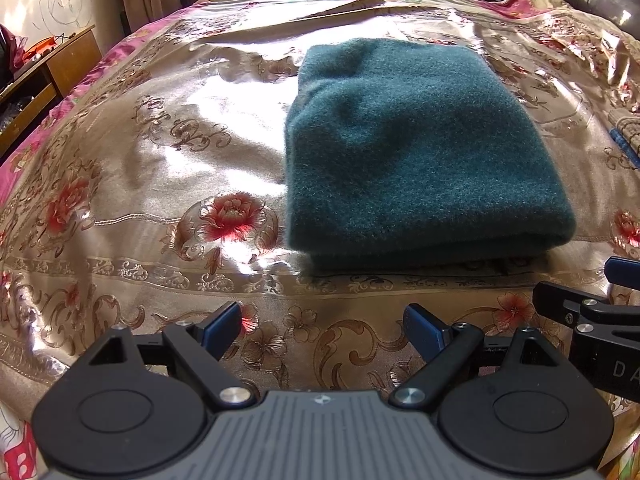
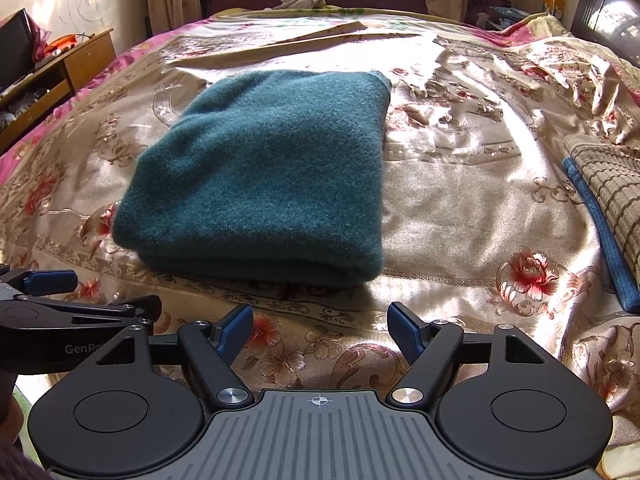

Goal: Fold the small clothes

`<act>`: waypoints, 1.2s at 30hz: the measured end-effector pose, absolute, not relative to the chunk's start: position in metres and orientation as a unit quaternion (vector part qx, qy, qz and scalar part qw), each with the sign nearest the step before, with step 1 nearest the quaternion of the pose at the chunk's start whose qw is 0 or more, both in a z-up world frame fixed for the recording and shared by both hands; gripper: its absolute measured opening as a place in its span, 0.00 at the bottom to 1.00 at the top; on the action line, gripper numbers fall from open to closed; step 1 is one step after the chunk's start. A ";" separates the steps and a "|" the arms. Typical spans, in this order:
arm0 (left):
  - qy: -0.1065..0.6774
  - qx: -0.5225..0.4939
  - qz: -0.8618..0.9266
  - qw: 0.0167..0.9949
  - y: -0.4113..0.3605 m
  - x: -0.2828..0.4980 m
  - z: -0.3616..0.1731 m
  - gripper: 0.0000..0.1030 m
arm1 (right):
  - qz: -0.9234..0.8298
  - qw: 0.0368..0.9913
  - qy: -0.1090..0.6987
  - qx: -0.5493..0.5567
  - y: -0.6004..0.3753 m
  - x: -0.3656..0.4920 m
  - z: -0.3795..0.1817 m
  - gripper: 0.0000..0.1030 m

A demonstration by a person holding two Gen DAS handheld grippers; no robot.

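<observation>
A dark teal fuzzy garment (image 1: 416,152) lies folded into a thick rectangle on the shiny floral bedspread (image 1: 160,168). In the right wrist view the same garment (image 2: 264,184) sits left of centre, its folded edge facing me. My left gripper (image 1: 322,326) hovers over the bedspread just short of the garment's near edge, open, with nothing between its blue pads. My right gripper (image 2: 320,330) is likewise open and empty, a little short of the garment's near right corner. Each gripper shows at the other view's edge: the right one (image 1: 600,312), the left one (image 2: 72,308).
A woven checked mat with a blue border (image 2: 608,208) lies at the right on the bed. A wooden desk (image 1: 44,76) stands at the left, beyond the bed's pink edge. Crumpled cloth (image 2: 302,0) lies at the far end of the bed.
</observation>
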State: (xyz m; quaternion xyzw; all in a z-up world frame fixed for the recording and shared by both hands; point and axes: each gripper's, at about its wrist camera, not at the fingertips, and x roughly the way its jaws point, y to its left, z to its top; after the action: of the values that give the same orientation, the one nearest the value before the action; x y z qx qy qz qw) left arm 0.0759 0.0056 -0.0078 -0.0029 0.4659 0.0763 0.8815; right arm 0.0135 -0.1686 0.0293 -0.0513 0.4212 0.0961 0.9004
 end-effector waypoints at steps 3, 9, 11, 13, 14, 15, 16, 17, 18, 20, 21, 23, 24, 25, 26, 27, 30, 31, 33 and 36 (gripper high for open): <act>0.466 -0.002 0.076 0.881 0.005 0.076 -0.008 0.90 | 0.096 0.901 0.420 -0.052 -0.168 0.014 0.029 0.76; 0.467 -0.002 0.076 0.881 0.005 0.075 -0.009 0.90 | 0.094 0.902 0.417 -0.056 -0.168 0.013 0.031 0.76; 0.466 -0.003 0.076 0.881 0.005 0.075 -0.009 0.90 | 0.092 0.902 0.418 -0.058 -0.168 0.012 0.031 0.77; 0.466 -0.004 0.076 0.881 0.006 0.074 -0.010 0.90 | 0.088 0.902 0.418 -0.062 -0.166 0.012 0.031 0.78; 0.467 -0.004 0.076 0.881 0.006 0.074 -0.011 0.90 | 0.086 0.902 0.418 -0.063 -0.166 0.012 0.031 0.78; 0.468 -0.004 0.077 0.880 0.006 0.074 -0.012 0.90 | 0.086 0.903 0.416 -0.064 -0.166 0.011 0.031 0.78; 0.469 -0.003 0.077 0.880 0.006 0.073 -0.013 0.90 | 0.085 0.903 0.416 -0.064 -0.166 0.011 0.031 0.79; 0.470 -0.002 0.077 0.879 0.005 0.073 -0.013 0.90 | 0.084 0.904 0.415 -0.064 -0.167 0.011 0.031 0.79; 0.471 -0.001 0.077 0.879 0.005 0.073 -0.013 0.90 | 0.083 0.904 0.415 -0.064 -0.167 0.011 0.030 0.79; 0.472 0.001 0.078 0.878 0.004 0.073 -0.014 0.90 | 0.080 0.904 0.415 -0.064 -0.168 0.011 0.030 0.79; 0.472 0.002 0.078 0.878 0.004 0.072 -0.014 0.90 | 0.079 0.904 0.416 -0.064 -0.168 0.012 0.029 0.80; 0.473 0.003 0.079 0.878 0.003 0.072 -0.014 0.90 | 0.078 0.903 0.417 -0.062 -0.169 0.012 0.029 0.80; 0.473 0.004 0.079 0.878 0.003 0.073 -0.014 0.90 | 0.077 0.904 0.417 -0.062 -0.170 0.011 0.029 0.80; 0.473 0.005 0.079 0.877 0.003 0.072 -0.014 0.90 | 0.076 0.904 0.417 -0.062 -0.170 0.011 0.029 0.80; 0.473 0.005 0.079 0.877 0.002 0.073 -0.014 0.90 | 0.076 0.904 0.417 -0.062 -0.170 0.011 0.029 0.80; 0.473 0.006 0.079 0.877 0.002 0.073 -0.014 0.90 | 0.076 0.904 0.417 -0.062 -0.170 0.011 0.029 0.80; 0.474 0.007 0.078 0.877 0.001 0.072 -0.014 0.90 | 0.075 0.904 0.417 -0.062 -0.170 0.011 0.029 0.80; 0.474 0.008 0.079 0.877 0.001 0.072 -0.014 0.90 | 0.075 0.904 0.417 -0.062 -0.170 0.011 0.029 0.80; 0.477 0.012 0.081 0.875 0.000 0.073 -0.015 0.90 | 0.074 0.903 0.418 -0.063 -0.170 0.010 0.028 0.80; 0.477 0.017 0.082 0.875 -0.001 0.072 -0.014 0.90 | 0.075 0.903 0.418 -0.063 -0.170 0.010 0.028 0.80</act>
State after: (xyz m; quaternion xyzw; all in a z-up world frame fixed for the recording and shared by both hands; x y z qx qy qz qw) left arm 0.0725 -0.0012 -0.0144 0.0171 0.4770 0.0816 0.8749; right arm 0.0101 -0.1700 0.0278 -0.0635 0.4182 0.0752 0.9030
